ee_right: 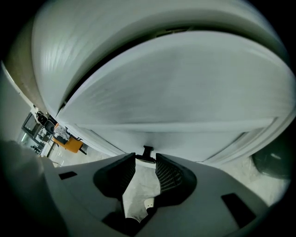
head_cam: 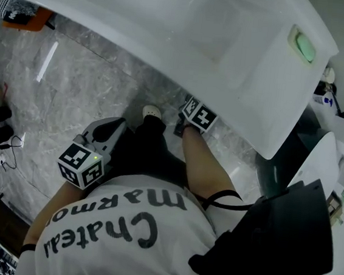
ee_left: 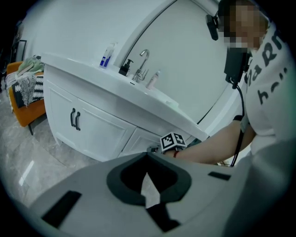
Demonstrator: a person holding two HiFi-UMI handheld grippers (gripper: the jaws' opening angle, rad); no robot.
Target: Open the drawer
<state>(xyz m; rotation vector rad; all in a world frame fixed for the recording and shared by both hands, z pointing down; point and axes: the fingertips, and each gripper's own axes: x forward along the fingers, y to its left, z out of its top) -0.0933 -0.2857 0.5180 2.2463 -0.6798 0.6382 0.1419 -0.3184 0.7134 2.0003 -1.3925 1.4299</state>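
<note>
A chrome faucet (ee_left: 143, 60) and a blue-labelled bottle (ee_left: 107, 55) were seen on the white desk (ee_left: 74, 65); an orange chair (ee_left: 28, 111) was placed on the grey marble floor (head_cam: 91, 89).

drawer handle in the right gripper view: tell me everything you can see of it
The handle is a small dark pull with a short stem and a wider crossbar. It stands out from the white drawer front. Its material is too small to tell. It sits between the fingertips of the right gripper, whose jaws stand on either side of it. Whether the pads press on it cannot be told. In the head view the basin hides it.
</note>
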